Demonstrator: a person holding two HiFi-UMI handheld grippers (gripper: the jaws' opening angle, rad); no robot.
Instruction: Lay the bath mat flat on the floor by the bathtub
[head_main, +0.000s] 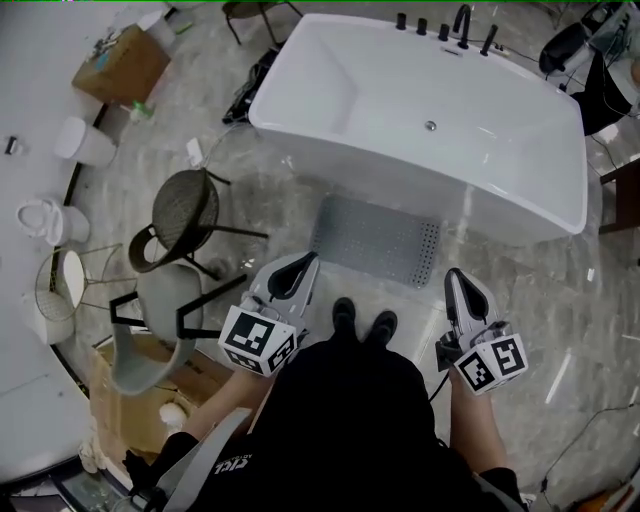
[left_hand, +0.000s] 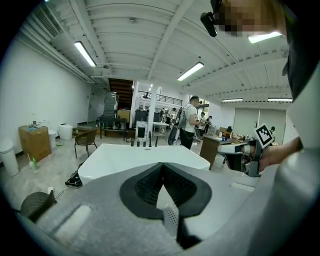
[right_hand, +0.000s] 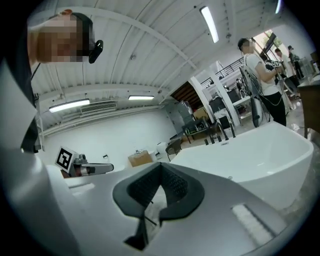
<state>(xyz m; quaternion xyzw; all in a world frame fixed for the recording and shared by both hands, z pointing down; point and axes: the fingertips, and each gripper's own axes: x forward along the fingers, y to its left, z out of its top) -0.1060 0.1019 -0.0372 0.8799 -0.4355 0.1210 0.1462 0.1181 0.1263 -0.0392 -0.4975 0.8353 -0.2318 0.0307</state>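
Note:
The grey perforated bath mat (head_main: 375, 240) lies flat on the marble floor, right against the near side of the white bathtub (head_main: 420, 110). My left gripper (head_main: 305, 262) is held up near the person's waist, left of the mat's near edge, jaws shut and empty. My right gripper (head_main: 452, 275) hangs at the same height by the mat's right corner, also shut on nothing. In the left gripper view the shut jaws (left_hand: 161, 170) point over the bathtub (left_hand: 145, 155). The right gripper view shows its shut jaws (right_hand: 160, 172) with the tub (right_hand: 260, 150) beyond.
A black mesh chair (head_main: 185, 215) and a grey chair (head_main: 165, 330) stand left of the mat. A cardboard box (head_main: 120, 65) and white bins (head_main: 85, 140) sit further left. The person's shoes (head_main: 362, 318) stand at the mat's near edge. Another person (left_hand: 187, 122) stands behind the tub.

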